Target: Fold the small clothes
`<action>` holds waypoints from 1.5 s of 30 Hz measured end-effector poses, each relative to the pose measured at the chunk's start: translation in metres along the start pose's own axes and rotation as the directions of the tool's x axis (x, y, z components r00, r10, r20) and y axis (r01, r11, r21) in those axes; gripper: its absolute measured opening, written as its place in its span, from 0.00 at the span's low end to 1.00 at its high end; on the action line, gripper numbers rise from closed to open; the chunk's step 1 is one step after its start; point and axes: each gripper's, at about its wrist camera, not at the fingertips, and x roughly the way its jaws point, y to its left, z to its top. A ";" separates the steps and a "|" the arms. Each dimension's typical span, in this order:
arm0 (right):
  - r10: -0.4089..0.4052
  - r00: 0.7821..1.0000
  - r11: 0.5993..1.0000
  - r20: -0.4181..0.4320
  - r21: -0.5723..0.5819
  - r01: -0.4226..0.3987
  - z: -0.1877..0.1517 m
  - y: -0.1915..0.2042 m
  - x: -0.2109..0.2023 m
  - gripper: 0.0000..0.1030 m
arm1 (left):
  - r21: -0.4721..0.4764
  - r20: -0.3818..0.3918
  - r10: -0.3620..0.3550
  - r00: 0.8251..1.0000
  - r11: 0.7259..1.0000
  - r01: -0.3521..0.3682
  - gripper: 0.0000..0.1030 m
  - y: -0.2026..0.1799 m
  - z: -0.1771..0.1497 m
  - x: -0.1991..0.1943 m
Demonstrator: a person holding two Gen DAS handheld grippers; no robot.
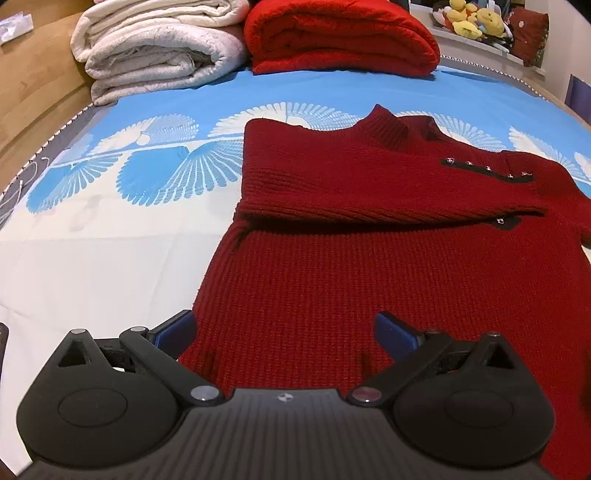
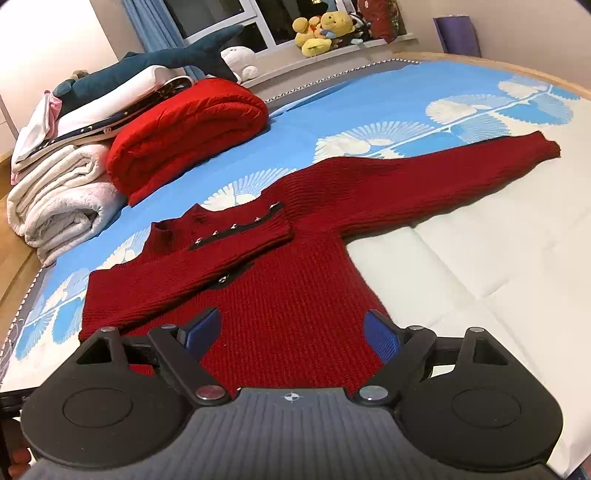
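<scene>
A dark red knitted sweater (image 1: 332,266) lies flat on the bed, collar away from me. Its left sleeve (image 2: 177,269) is folded across the chest; the right sleeve (image 2: 443,173) stretches out to the right. A black button strip (image 2: 236,227) runs along the shoulder. My left gripper (image 1: 286,328) is open and empty, just above the sweater's lower left hem. My right gripper (image 2: 293,330) is open and empty over the lower right hem, with the sweater (image 2: 295,295) between its blue pads.
The bed has a blue and white patterned sheet (image 1: 147,166). A folded white blanket (image 1: 155,48) and a folded bright red blanket (image 1: 340,37) lie at the far end. Plush toys (image 2: 321,33) sit on the windowsill. A wooden bed edge (image 1: 33,85) runs at left.
</scene>
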 end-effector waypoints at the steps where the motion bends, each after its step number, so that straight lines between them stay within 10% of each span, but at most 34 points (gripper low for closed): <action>1: 0.008 1.000 1.000 -0.006 0.007 -0.008 0.000 0.000 0.000 0.83 | -0.002 -0.001 -0.001 1.000 1.000 0.001 1.00 0.000 0.001 0.001; 27: -0.061 0.998 0.979 -0.006 0.195 0.061 0.046 -0.043 0.025 0.83 | -0.092 -0.005 -0.009 1.000 0.996 0.009 1.00 0.014 0.034 0.010; 41: -0.340 0.934 0.705 0.105 0.686 0.179 0.106 -0.240 0.077 0.83 | -0.097 -0.046 0.034 0.998 0.995 -0.038 1.00 0.013 0.037 0.031; 45: -0.327 0.936 0.726 0.129 0.669 0.161 0.115 -0.262 0.101 0.85 | -0.108 -0.065 0.047 0.997 0.993 -0.054 1.00 0.015 0.039 0.040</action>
